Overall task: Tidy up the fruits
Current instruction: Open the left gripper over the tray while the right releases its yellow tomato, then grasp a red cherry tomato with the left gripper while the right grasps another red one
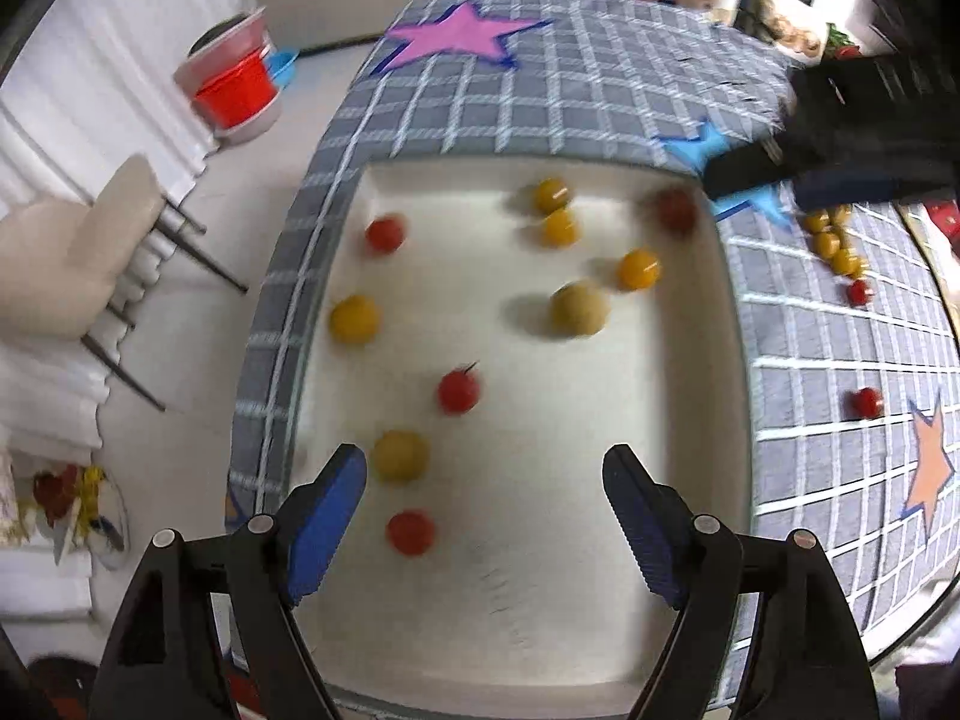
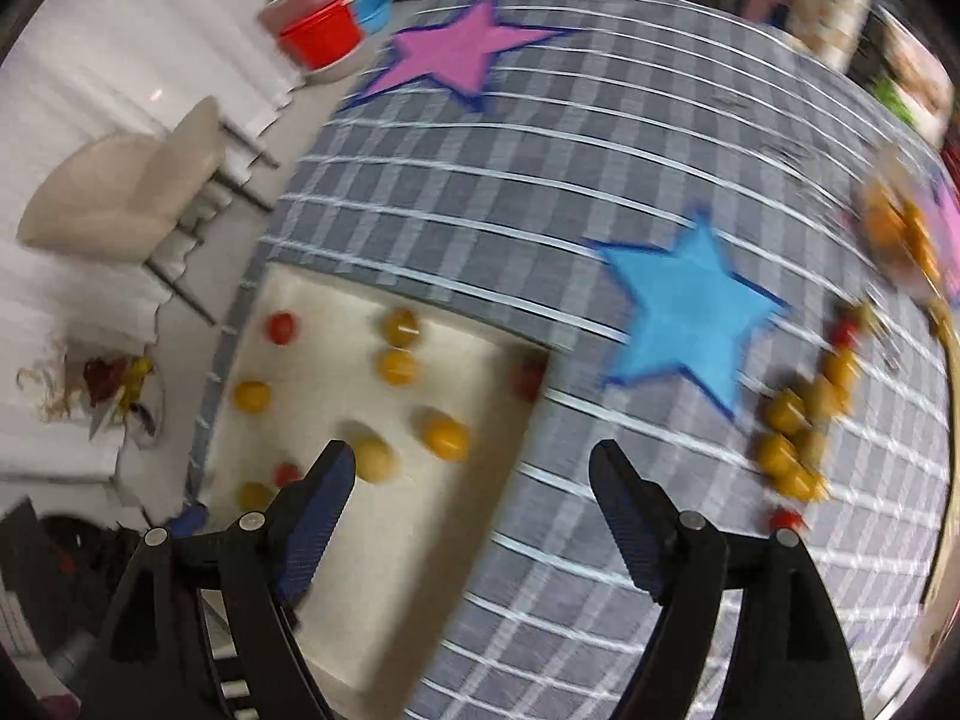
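Sorting small round fruits into a tray, between placements: both grippers stand empty above the work area.

Tabletop: covered in a grey checked cloth with a pink star and a blue star on it; it carries the tray and the loose fruits.

Tray: white, shallow and rectangular, at the tabletop's left side, with red and yellow fruits scattered singly across its floor, mixed and mostly apart.

Loose fruit pile: a cluster of yellow fruits with a few red ones, on the cloth to the right of the blue star, well apart from the tray.

Stray red fruit: alone on the cloth, just right of the tray's rim.

Left gripper: hangs over the near end of the tray, fingers spread wide with nothing clamped; a red fruit and a yellow fruit lie on the tray floor just inside the left finger.

Right gripper: hangs over the tray's right edge and the cloth, fingers wide apart and holding nothing.

Step in hand: judged as the gap after a drop, with fruit left outside.

Next move: likely the right gripper travels right to the loose pile, lowers around one fruit and closes gently, since these small fruits roll and may bruise.
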Tool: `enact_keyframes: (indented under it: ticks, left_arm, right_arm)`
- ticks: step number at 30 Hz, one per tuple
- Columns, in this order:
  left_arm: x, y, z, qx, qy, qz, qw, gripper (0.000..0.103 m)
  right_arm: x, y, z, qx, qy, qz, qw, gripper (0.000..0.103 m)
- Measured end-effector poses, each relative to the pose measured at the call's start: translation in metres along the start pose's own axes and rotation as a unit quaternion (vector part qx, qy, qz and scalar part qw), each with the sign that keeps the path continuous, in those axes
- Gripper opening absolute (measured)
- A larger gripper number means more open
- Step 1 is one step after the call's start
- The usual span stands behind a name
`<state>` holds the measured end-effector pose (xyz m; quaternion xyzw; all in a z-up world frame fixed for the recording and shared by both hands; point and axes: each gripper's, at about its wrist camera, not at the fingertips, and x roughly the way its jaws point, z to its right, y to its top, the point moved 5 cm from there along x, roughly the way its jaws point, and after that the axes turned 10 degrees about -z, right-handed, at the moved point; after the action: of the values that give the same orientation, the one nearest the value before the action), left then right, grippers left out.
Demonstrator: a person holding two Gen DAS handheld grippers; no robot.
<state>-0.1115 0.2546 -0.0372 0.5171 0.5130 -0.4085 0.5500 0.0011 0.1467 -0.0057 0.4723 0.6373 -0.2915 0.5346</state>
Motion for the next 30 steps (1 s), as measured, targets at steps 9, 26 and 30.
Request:
enact_keyframes:
  ticks: [9, 26, 30]
  left_arm:
    - [-0.025, 0.023, 0.073, 0.082, -0.030, 0.033, 0.9957, 0.082]
    - [0.007, 0.004, 0.199, 0.154, -0.089, -0.002, 0.9841, 0.082]
    - [0.015, 0.005, 0.210, 0.149, -0.082, -0.002, 0.9855, 0.082]
  right_arm:
    - [-0.017, -0.069, 0.132, 0.122, -0.046, -0.006, 0.991, 0.083]
    - [0.016, -0.061, 0.187, 0.113, 0.006, -0.026, 0.993, 0.066]
    - [0.025, -0.054, 0.183, 0.090, 0.014, -0.037, 0.995, 0.052]
